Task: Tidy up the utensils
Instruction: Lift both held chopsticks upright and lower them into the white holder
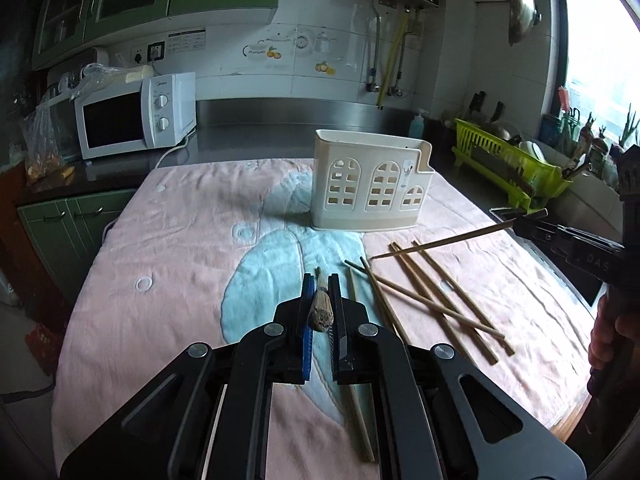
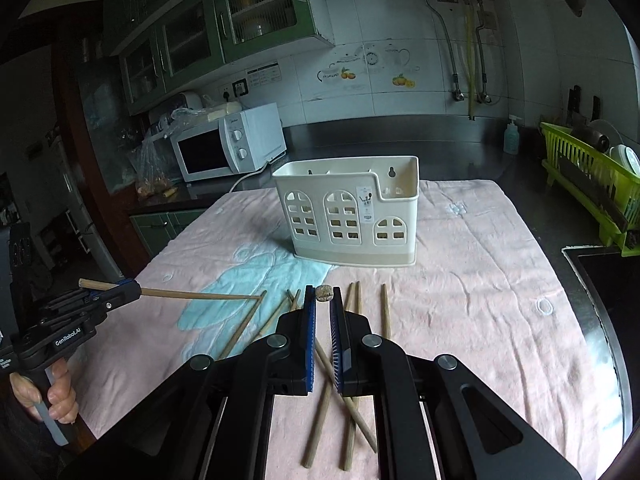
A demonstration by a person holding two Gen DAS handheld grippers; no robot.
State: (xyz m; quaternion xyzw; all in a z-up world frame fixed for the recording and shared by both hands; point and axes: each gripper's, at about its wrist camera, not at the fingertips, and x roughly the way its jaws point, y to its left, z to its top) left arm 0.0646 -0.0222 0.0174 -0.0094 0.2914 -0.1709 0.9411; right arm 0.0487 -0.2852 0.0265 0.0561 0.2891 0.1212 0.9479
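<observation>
A cream utensil holder (image 1: 372, 184) (image 2: 348, 216) with arched cut-outs stands upright at the far side of a pink towel (image 1: 180, 240). My left gripper (image 1: 320, 280) (image 2: 134, 289) is shut on a wooden chopstick (image 1: 320, 310) (image 2: 200, 294), held off the towel and roughly level. My right gripper (image 2: 323, 292) (image 1: 532, 218) is shut on another chopstick (image 2: 323, 293) (image 1: 440, 242), whose far tip slopes down toward the pile. Several loose chopsticks (image 1: 432, 300) (image 2: 352, 420) lie crossed on the towel, in front of the holder and below both grippers.
A white microwave (image 1: 132, 120) (image 2: 228, 148) sits at the back left on the steel counter. A green dish rack (image 1: 512, 168) (image 2: 592, 184) stands at the right, with a dark recess in the counter in front of it. A soap bottle (image 2: 511, 136) stands by the wall.
</observation>
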